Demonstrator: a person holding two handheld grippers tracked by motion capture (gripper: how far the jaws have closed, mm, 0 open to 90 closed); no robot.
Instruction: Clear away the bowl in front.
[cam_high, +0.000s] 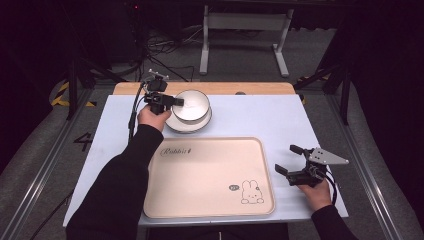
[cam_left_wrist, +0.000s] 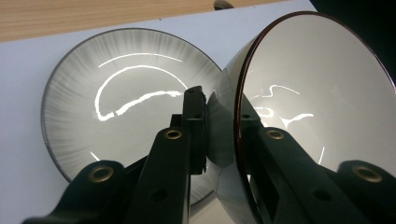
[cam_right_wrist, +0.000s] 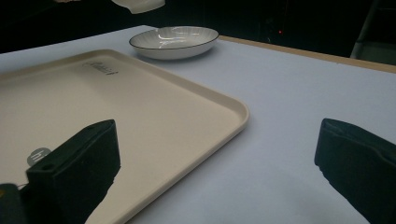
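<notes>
Left gripper view: left gripper (cam_left_wrist: 212, 126) clamped on the bowl (cam_left_wrist: 308, 102) rim, lifted above the plate (cam_left_wrist: 93, 93) — glazed, slick, brittle, rim grip tips easily; right gripper (cam_high: 291, 159) agape beside the tray (cam_high: 210, 200).

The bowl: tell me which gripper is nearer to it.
Left. The left gripper is shut on the bowl rim, above the plate. The right gripper sits open, right of the tray.

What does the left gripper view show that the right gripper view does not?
Left gripper view alone: the bowl's rim pinched between the left gripper's jaws, and its dark edge. Right gripper view alone: the tray, with the right gripper's jaws wide open, one over its corner. Both: the striped plate on the white table.
</notes>
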